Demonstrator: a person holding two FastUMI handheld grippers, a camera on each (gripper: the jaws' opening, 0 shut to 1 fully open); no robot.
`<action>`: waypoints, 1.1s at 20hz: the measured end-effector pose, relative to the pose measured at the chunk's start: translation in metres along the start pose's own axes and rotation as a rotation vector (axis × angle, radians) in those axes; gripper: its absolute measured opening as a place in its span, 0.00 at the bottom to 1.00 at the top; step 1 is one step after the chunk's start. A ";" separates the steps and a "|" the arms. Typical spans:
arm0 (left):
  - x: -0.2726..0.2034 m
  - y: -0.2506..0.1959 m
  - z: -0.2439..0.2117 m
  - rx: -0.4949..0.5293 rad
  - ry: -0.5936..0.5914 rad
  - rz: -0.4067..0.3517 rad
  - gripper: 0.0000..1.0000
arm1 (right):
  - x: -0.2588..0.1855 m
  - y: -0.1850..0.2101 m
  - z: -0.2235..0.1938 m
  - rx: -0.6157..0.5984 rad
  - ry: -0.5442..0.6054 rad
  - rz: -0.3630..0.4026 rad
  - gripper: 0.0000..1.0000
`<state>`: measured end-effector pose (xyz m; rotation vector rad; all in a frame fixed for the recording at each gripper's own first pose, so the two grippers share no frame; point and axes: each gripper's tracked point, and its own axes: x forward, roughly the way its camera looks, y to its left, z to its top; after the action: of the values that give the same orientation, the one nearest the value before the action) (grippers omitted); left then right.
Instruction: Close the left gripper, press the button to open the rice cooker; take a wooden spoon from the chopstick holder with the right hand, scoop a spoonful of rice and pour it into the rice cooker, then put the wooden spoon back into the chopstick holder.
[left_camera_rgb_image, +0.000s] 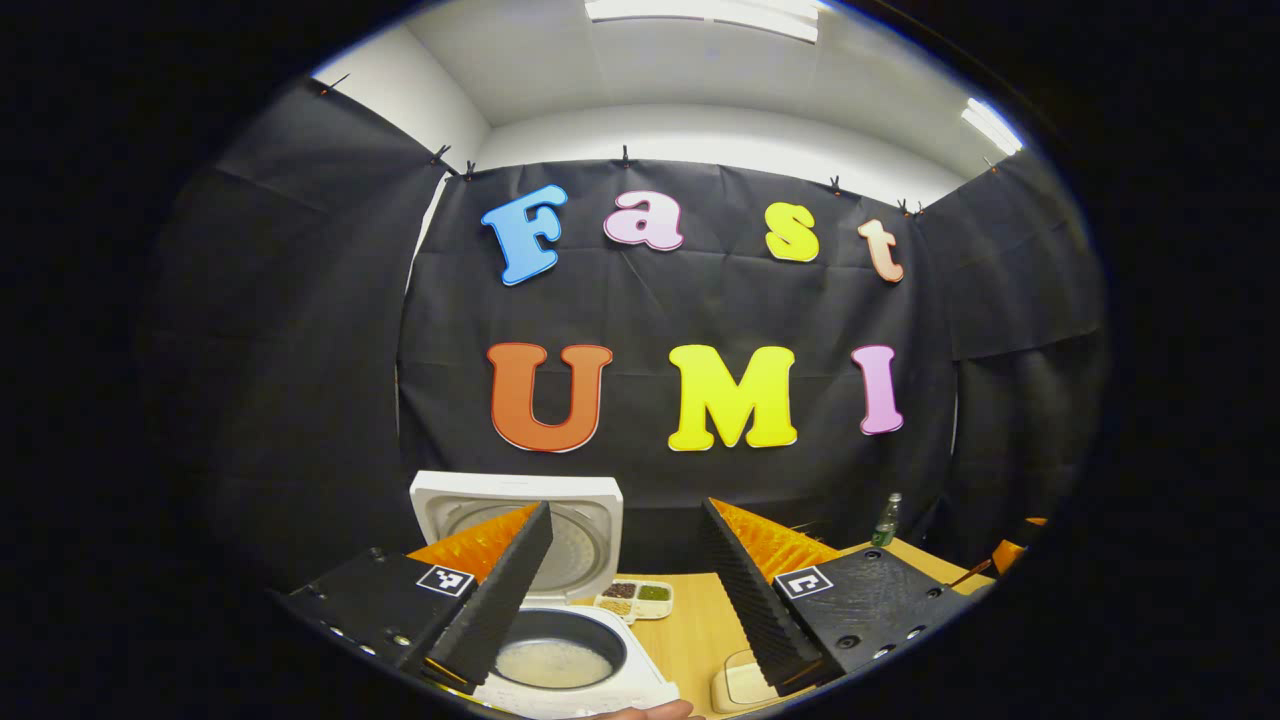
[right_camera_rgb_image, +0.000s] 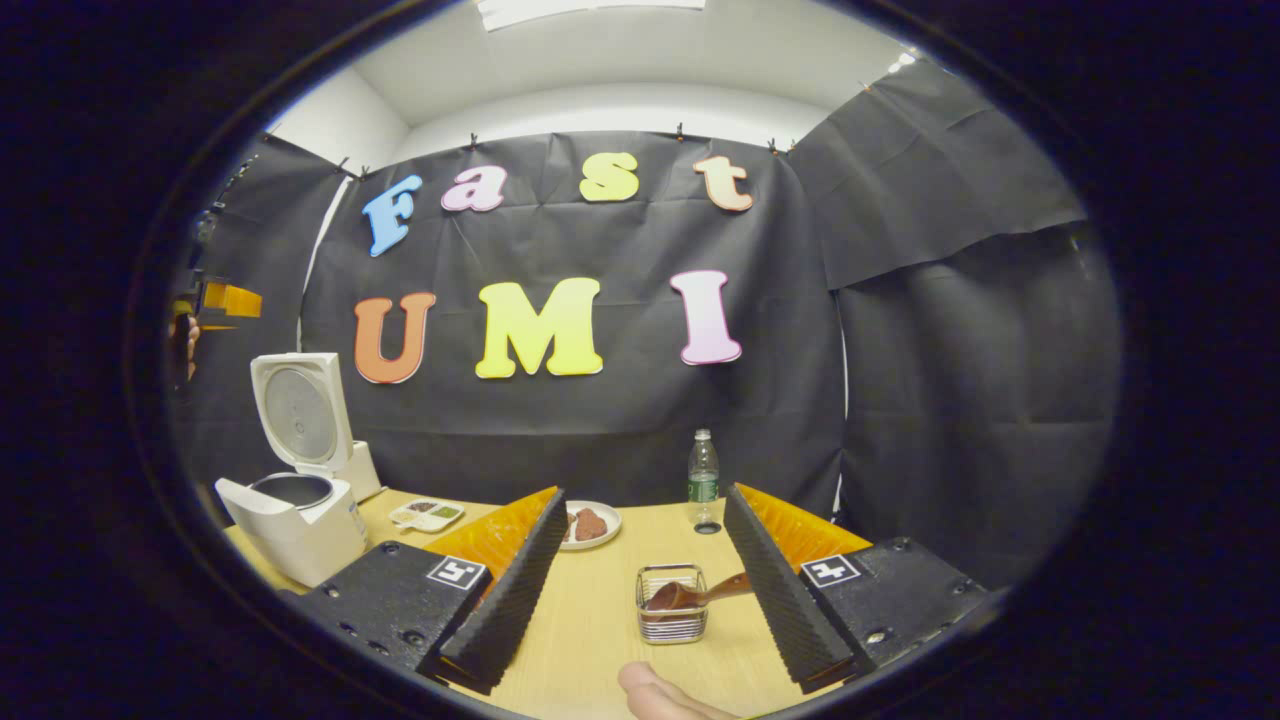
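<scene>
The white rice cooker (right_camera_rgb_image: 300, 500) stands open with rice inside, the brown wooden spoon (right_camera_rgb_image: 695, 594) rests in the wire-mesh chopstick holder (right_camera_rgb_image: 671, 604), and both the left gripper (left_camera_rgb_image: 625, 590) and right gripper (right_camera_rgb_image: 640, 590) are spread empty, so the task looks finished.

One rice cooker (right_camera_rgb_image: 300, 500), one wooden spoon (right_camera_rgb_image: 695, 594), one bottle (right_camera_rgb_image: 703, 480)

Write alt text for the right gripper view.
The open right gripper hangs over a wooden table, where a brown wooden spoon lies in a small wire-mesh holder. A white rice cooker stands open at left.
</scene>
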<state>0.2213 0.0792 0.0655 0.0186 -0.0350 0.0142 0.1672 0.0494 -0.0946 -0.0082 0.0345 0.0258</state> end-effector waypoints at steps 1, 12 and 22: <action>0.008 0.007 0.002 -0.006 0.003 0.008 0.93 | 0.000 0.001 -0.002 0.000 0.004 0.003 0.99; 0.129 0.069 0.002 0.040 0.009 0.079 0.94 | 0.000 0.010 0.001 0.052 -0.019 0.047 0.99; 0.197 0.108 -0.055 -0.018 0.142 0.139 0.94 | -0.027 0.003 0.017 -0.033 -0.066 -0.004 0.99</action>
<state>0.4182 0.1911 0.0199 -0.0032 0.1056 0.1537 0.1411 0.0516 -0.0762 -0.0404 -0.0315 0.0223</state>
